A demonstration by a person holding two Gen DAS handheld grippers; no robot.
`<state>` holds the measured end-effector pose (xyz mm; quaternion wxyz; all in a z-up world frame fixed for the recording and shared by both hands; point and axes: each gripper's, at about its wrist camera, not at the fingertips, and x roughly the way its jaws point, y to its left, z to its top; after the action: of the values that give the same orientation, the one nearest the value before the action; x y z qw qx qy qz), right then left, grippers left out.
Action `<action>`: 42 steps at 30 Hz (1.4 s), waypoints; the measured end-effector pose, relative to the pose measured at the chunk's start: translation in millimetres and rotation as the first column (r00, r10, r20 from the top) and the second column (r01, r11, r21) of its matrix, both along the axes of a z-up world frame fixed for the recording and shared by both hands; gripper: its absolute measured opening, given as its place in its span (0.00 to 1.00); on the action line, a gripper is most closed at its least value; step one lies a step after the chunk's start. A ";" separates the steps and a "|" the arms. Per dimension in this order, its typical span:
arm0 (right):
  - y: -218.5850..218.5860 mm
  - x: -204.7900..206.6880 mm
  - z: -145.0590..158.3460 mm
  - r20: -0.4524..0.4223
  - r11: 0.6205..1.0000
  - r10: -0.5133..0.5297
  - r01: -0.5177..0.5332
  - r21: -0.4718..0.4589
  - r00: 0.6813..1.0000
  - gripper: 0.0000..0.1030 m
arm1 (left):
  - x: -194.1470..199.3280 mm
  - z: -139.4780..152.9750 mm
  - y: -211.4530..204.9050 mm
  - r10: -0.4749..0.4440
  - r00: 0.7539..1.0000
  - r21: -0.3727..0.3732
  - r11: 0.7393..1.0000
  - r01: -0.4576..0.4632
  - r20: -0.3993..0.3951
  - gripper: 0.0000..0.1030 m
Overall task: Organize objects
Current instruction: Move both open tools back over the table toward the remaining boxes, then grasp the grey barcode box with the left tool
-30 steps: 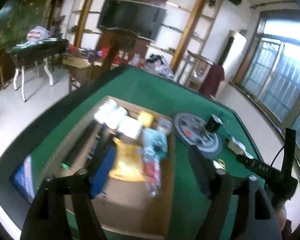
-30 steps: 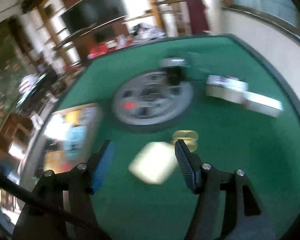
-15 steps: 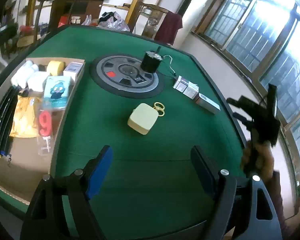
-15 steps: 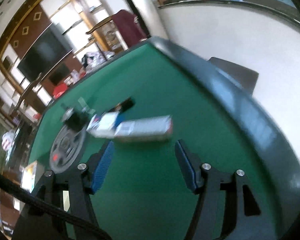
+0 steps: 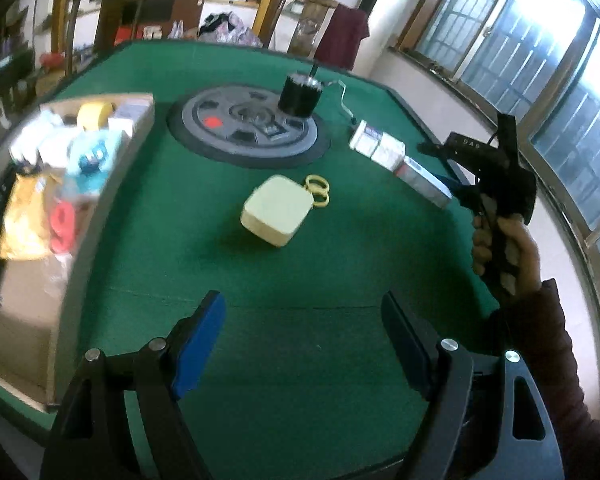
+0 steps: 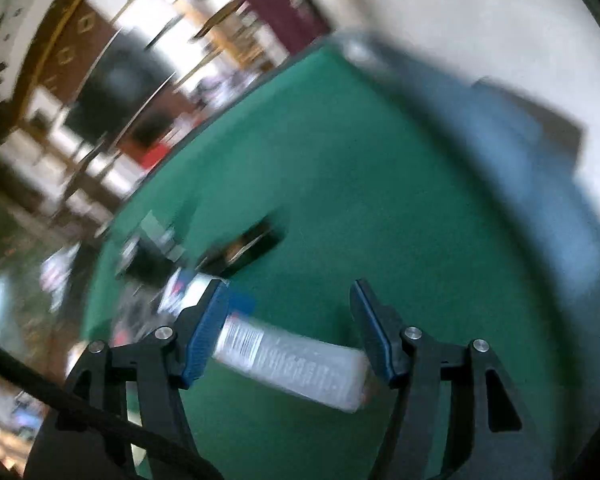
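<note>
A long white and blue box [image 6: 287,360] lies on the green table between the open fingers of my right gripper [image 6: 289,336]; the view is blurred. In the left wrist view that box [image 5: 422,180] lies at the table's right edge, with the right gripper [image 5: 456,188] just beside it. My left gripper [image 5: 304,340] is open and empty above the near table. A pale yellow square box [image 5: 277,210] and yellow rings [image 5: 318,190] lie mid-table. A cardboard tray [image 5: 91,216] at the left holds several items.
A round grey disc [image 5: 247,126] with a black cylinder [image 5: 300,94] on it sits at the far middle. Two small white boxes [image 5: 376,146] lie next to the long box. The table's dark raised rim [image 6: 540,208] runs close on the right.
My right gripper has closed in on the long white box, which now lies between its fingers. My left gripper has come a little nearer to the yellow box.
</note>
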<state>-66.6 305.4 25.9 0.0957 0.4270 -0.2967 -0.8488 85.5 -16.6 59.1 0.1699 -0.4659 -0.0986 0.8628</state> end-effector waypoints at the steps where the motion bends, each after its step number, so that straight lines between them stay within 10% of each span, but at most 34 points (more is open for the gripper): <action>1: -17.2 1.2 -0.2 -0.004 0.994 0.101 -0.101 -0.027 0.995 0.60 | -0.6 -3.0 2.3 -0.002 1.000 0.006 1.000 0.002 0.008 0.73; 7: -92.6 14.1 -4.9 -0.042 0.851 0.491 -0.489 -0.188 0.870 0.61 | 0.1 -8.6 18.0 -0.039 0.999 -0.005 0.999 0.039 0.008 0.73; 16: -46.7 9.1 -14.2 -0.010 0.947 0.230 -0.226 -0.227 0.973 0.64 | -11.8 -3.4 38.8 -0.071 0.997 -0.080 0.994 0.069 -0.018 0.73; 32: -6.2 15.0 -3.0 -0.039 0.968 0.072 -0.079 -0.239 0.997 0.68 | -73.0 -29.7 123.2 -0.251 0.962 -0.474 0.864 0.171 -0.111 0.71; 36: -0.5 12.0 -6.0 -0.027 0.964 0.044 -0.049 -0.262 0.999 0.69 | -65.4 -33.8 136.2 -0.302 0.948 -0.512 0.833 0.209 -0.105 0.22; 42: -1.4 10.7 -6.2 -0.022 0.965 0.040 -0.044 -0.259 0.999 0.69 | -52.5 -25.7 144.9 -0.334 0.935 -0.514 0.827 0.230 -0.120 0.22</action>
<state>-55.9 304.0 19.7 0.1710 0.4102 -0.3951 -0.8040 33.0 128.3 33.5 0.1813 -0.4119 0.2123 0.8674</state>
